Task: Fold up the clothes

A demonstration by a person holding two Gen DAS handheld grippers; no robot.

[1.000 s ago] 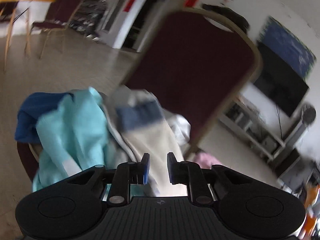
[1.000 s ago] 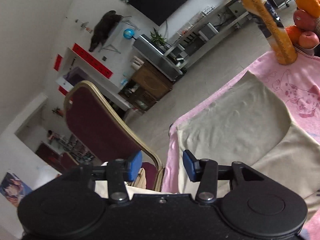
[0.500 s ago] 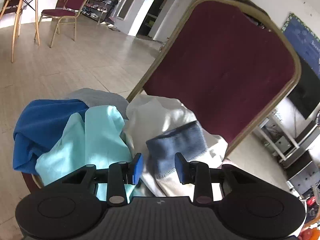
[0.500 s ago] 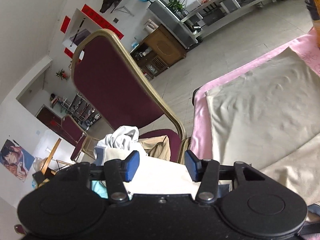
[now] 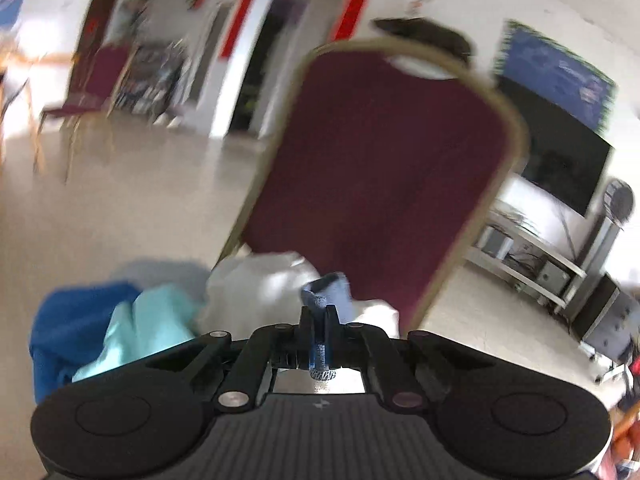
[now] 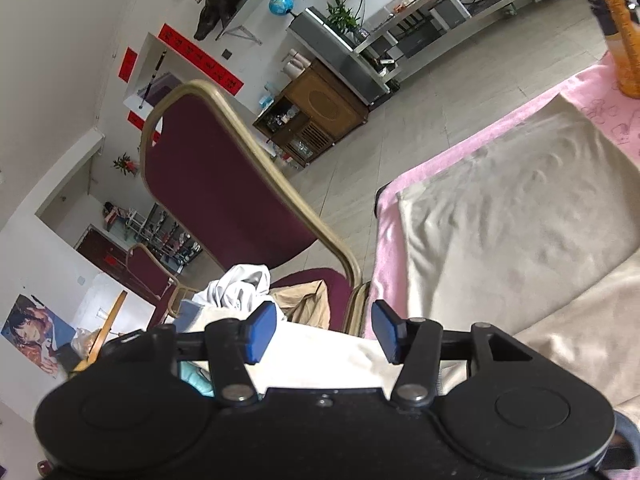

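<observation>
A heap of clothes lies on the seat of a maroon chair (image 5: 384, 168): a dark blue piece (image 5: 60, 320), a light teal piece (image 5: 148, 328) and a white garment (image 5: 260, 288) with a grey-blue ribbed cuff (image 5: 326, 292). My left gripper (image 5: 319, 320) is shut on that cuff, which sticks up between the fingers. My right gripper (image 6: 324, 332) is open and holds nothing, hovering over white cloth (image 6: 320, 364) between the chair (image 6: 224, 188) and a beige garment (image 6: 512, 216) spread flat on the pink-covered table (image 6: 440, 156).
An orange bottle (image 6: 616, 28) stands at the table's far right. Behind the chair are tiled floor, a wooden cabinet (image 6: 316, 120), a TV stand (image 5: 532, 248) with a television, and more maroon chairs (image 5: 92, 92) far left. The left wrist view is motion-blurred.
My left gripper has shut on the grey-blue cuff of the white garment and lifted it. The right gripper stayed open and shifted slightly over the chair's edge.
</observation>
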